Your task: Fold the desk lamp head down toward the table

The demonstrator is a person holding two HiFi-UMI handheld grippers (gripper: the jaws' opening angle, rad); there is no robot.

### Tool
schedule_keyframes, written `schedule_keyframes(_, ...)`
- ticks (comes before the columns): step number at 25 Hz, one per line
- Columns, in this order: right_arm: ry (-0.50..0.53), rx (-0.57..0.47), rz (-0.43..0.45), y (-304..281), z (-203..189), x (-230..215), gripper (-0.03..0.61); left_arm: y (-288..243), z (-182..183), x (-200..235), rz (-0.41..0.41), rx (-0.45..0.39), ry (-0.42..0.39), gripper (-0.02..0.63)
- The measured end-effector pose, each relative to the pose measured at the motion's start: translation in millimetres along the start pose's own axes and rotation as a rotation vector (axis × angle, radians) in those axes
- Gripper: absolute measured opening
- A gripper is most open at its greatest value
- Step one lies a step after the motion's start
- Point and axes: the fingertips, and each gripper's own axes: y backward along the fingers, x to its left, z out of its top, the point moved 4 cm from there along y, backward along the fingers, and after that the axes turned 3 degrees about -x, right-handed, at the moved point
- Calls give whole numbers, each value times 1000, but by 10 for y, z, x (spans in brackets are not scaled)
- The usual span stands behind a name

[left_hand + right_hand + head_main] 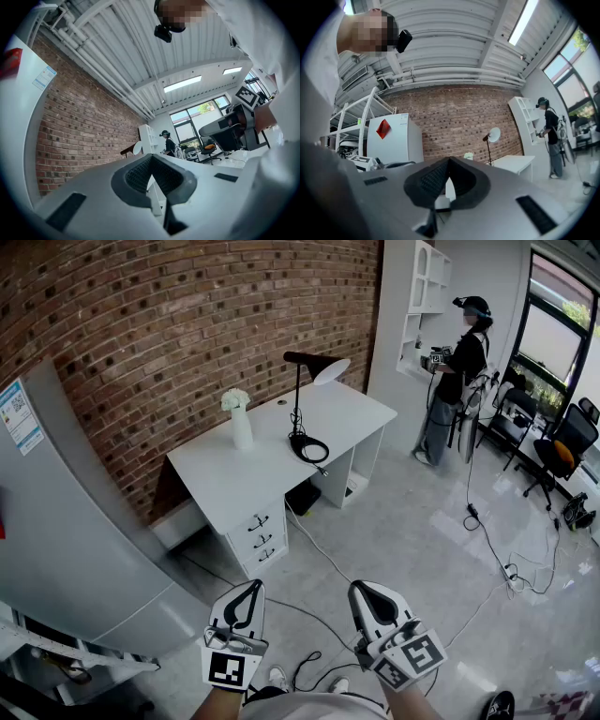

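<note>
The black desk lamp [314, 367] stands on the white desk [234, 479] against the brick wall, its stem upright and its head raised and pointing right. Its round base [308, 448] sits near the desk's middle. Both grippers hang far from it, low at the front over the floor. My left gripper [253, 585] and my right gripper [361, 587] are shut with nothing between the jaws. In the left gripper view the lamp [133, 149] is small beyond the shut gripper [151, 157]. In the right gripper view the lamp [491, 136] shows beyond the right gripper [449, 160].
A white vase with flowers [240, 423] stands left of the lamp. A grey fridge [66, 521] fills the left side. A person [459, 371] stands at a white shelf [422, 296]. Cables [487, 540] cross the floor, and an office chair [562, 451] is at the right.
</note>
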Motion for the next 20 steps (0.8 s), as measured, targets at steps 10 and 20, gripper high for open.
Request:
schedule_keyframes(10,-16,-22,14,61,56,-2,17,-1,25,-55,-6,-1,0,6)
schedule_keyframes(20,-14,-35,-20,230,123,-238,17,-67,-7,-200,-1,13,8,6)
